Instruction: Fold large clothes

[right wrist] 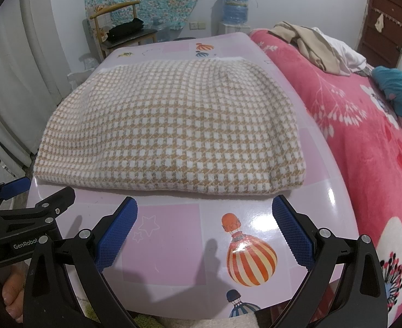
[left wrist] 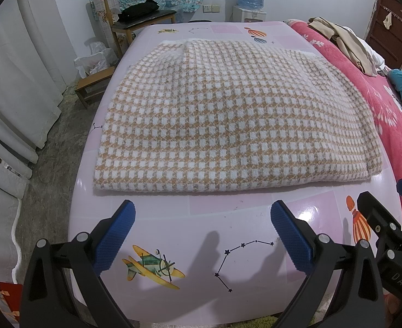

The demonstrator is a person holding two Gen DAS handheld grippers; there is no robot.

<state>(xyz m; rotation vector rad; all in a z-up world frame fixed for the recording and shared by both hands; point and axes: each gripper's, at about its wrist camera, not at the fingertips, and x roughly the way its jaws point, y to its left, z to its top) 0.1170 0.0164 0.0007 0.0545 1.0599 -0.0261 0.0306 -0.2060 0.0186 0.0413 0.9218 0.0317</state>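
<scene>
I judged the folding nearly or wholly done: the checked garment (left wrist: 201, 120) lay in a neat, layered rectangle mid-table (left wrist: 228, 246), while my left gripper (left wrist: 202, 235) and right gripper (right wrist: 205, 232) hovered just before its near edge, both spread and empty.

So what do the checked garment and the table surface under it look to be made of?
Checked garment: looks like a thick, soft knit, perhaps wool or acrylic; its edges are fuzzy and the folded edge is bulky. Table: a smooth, glossy surface, probably a printed plastic or vinyl covering, since it shows bright glare spots and cartoon prints; what lies underneath is hidden.
</scene>
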